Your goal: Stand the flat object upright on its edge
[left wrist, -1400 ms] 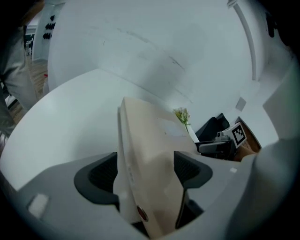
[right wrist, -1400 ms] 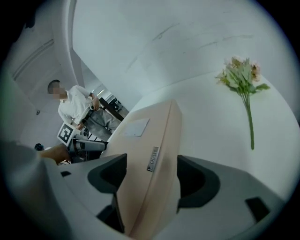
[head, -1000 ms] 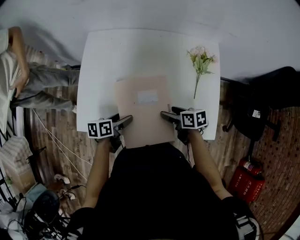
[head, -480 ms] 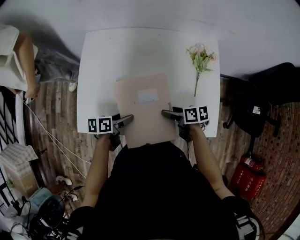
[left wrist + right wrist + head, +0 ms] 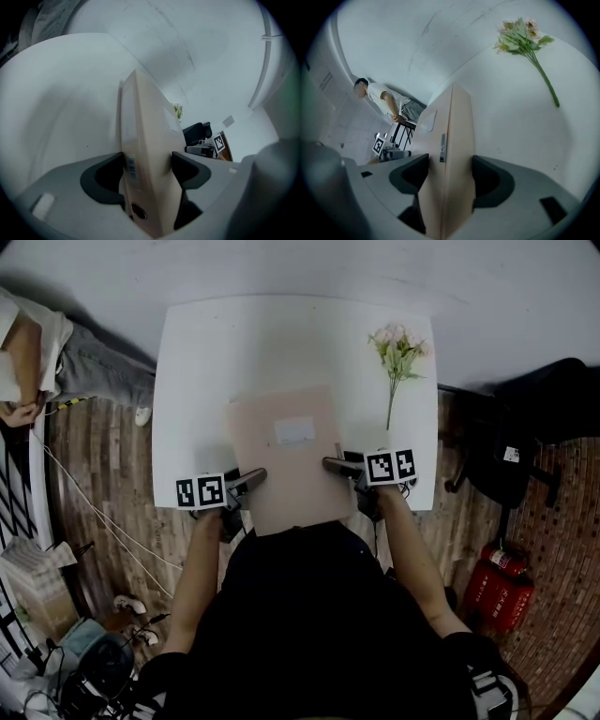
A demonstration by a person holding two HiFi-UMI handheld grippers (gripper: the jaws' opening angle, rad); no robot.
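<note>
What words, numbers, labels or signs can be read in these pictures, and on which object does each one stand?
No text here can be read.
On the flat box, the white label: too blurred.
On the box's edge, the barcode sticker: bars only, digits too small.
On the marker cubes: black-and-white square patterns, no words.
On the fire extinguisher: print too small.
</note>
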